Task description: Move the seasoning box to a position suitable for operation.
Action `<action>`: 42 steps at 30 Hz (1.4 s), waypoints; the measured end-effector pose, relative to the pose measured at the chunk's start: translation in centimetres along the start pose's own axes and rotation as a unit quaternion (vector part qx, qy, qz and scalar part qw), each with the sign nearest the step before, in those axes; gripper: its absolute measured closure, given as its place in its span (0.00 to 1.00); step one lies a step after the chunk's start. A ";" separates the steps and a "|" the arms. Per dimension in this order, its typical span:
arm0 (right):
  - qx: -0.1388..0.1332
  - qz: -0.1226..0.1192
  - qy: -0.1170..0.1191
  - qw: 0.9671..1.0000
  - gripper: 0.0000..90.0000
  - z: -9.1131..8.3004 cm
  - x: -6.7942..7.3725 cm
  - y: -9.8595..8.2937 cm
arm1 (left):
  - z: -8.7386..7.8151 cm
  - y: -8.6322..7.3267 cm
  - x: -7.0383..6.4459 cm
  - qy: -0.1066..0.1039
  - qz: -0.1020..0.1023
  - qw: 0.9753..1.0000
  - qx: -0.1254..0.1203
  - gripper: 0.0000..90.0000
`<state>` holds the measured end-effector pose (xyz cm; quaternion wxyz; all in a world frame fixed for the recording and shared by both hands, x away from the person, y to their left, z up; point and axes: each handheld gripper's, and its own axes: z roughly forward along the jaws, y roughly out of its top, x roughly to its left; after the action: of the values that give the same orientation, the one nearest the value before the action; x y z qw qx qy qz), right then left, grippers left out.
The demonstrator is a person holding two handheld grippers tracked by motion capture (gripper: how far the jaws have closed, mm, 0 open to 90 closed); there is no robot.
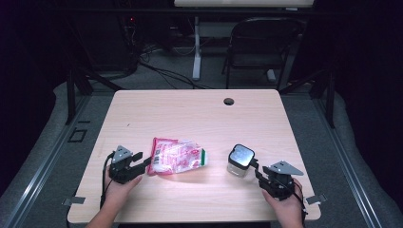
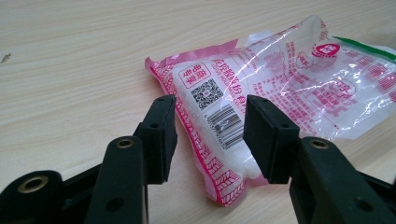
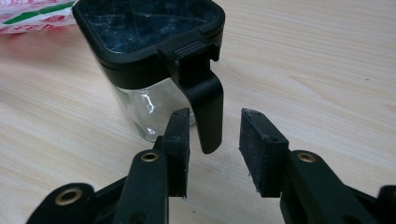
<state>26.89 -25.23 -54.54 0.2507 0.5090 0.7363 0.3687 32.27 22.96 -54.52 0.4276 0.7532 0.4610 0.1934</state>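
Pink-and-clear plastic bag of white granules (image 1: 177,162) lies flat on the pale wooden table (image 1: 199,118), long axis running left–right, its sealed pink end between the spread jaws of the left gripper (image 2: 210,135); not pinched yet. Clear glass jar with black lid and black handle (image 3: 154,60) stands upright just right of the bag. Handle points at the right gripper (image 3: 214,140), jaws open either side of its tip, no contact. Each gripper is nearest its own object; closing straight ahead should grip.
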 end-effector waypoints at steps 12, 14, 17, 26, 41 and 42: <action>0.016 -0.022 -0.009 1.000 0.72 1.9 0.7 0.5 | -1.1 -0.4 -0.8 0.004 0.013 1.000 -0.004 0.63; 0.020 -0.026 -0.015 0.999 0.72 2.1 0.8 0.6 | -1.3 -0.5 -1.0 0.006 0.014 1.000 -0.008 0.64; 0.027 -0.025 -0.019 0.999 0.74 2.4 0.8 0.8 | -1.7 -0.6 -1.0 0.007 0.012 1.000 -0.010 0.64; 0.030 -0.018 -0.029 0.999 0.76 3.0 0.8 1.0 | -2.2 -0.7 -1.3 0.003 0.005 1.000 -0.010 0.65; 0.031 0.004 -0.059 0.998 0.83 3.0 0.1 1.1 | -2.1 -0.7 -1.2 0.003 0.002 1.000 -0.006 0.65; 0.032 0.014 -0.058 0.998 0.81 3.4 0.0 1.1 | -2.1 -0.7 -1.2 0.003 0.004 1.000 -0.008 0.65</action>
<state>30.05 -23.99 -55.70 0.2714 0.5478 0.7244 0.3187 29.87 23.02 -53.84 0.4314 0.7509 0.4579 0.2009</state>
